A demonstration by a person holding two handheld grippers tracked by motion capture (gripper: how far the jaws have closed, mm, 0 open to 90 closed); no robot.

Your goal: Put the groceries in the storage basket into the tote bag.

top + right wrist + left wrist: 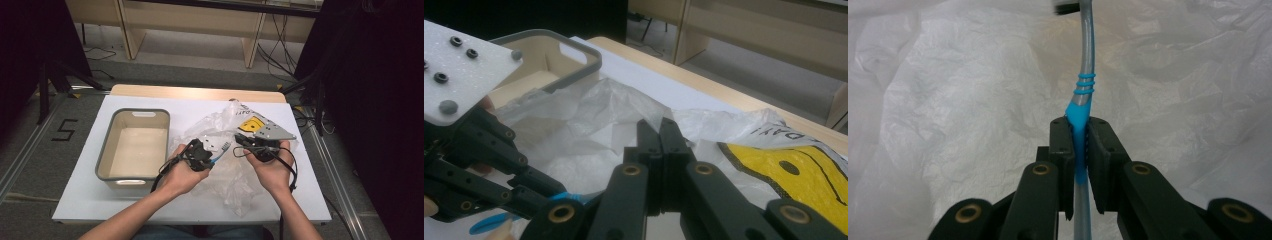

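A toothbrush (220,152) with a grey and blue handle sticks out of my left gripper (212,159), head up and to the right over a crumpled clear plastic bag (235,185). In the left gripper view my left gripper (1079,123) is shut on the blue part of the toothbrush (1087,50), with the bag (948,100) behind it. My right gripper (239,141) is just right of the brush head. In the right gripper view its jaws (659,124) are shut, pinching a raised fold of the bag (594,125). The left gripper (548,192) sits at that view's lower left.
A grey-rimmed, cream bin (107,146) stands empty left of the bag, its rim (569,55) behind the left gripper. The bag has a yellow printed patch (250,124) at its far right. The white table top (90,205) ends close to the person's forearms.
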